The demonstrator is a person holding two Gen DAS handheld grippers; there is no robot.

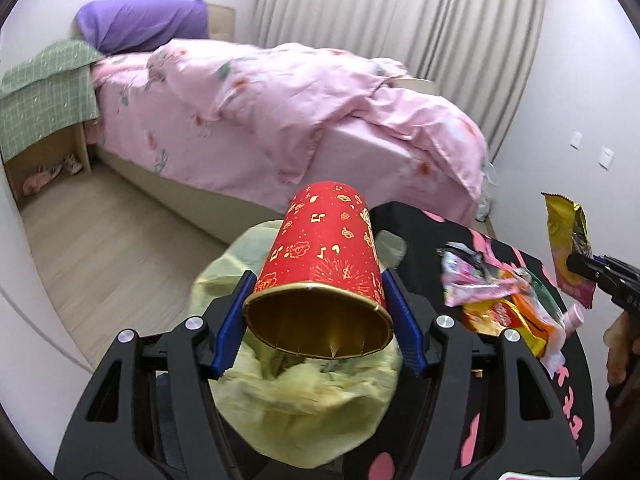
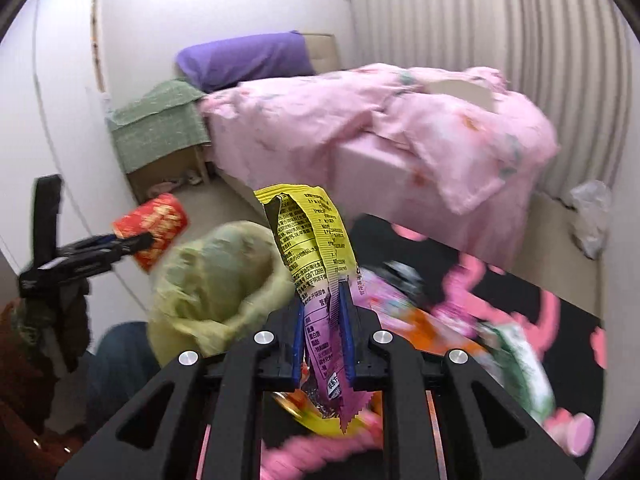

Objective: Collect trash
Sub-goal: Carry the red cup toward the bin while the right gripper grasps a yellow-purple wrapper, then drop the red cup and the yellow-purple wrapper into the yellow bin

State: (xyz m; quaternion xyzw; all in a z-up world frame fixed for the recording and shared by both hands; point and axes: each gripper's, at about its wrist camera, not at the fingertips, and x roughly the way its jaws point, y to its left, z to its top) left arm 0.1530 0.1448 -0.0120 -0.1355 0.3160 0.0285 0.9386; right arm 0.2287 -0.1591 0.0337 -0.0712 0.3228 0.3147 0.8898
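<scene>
My left gripper (image 1: 320, 280) is shut on a red paper cup (image 1: 324, 248) with gold print, held on its side with its gold mouth toward the camera, above a yellow-green trash bag (image 1: 320, 408). The cup (image 2: 154, 220) and bag (image 2: 216, 276) also show in the right wrist view. My right gripper (image 2: 323, 292) is shut on a yellow and purple snack wrapper (image 2: 308, 232), held upright to the right of the bag; the wrapper also shows in the left wrist view (image 1: 566, 240). A pile of wrappers (image 1: 496, 292) lies on the black table (image 1: 568, 408).
A bed with a pink duvet (image 1: 280, 100) and purple pillow (image 1: 140, 24) stands behind. A green-covered nightstand (image 1: 44, 100) is at the left. A pink bottle (image 1: 568, 320) lies by the wrappers. A clear plastic bag (image 2: 592, 216) lies on the floor by the curtain.
</scene>
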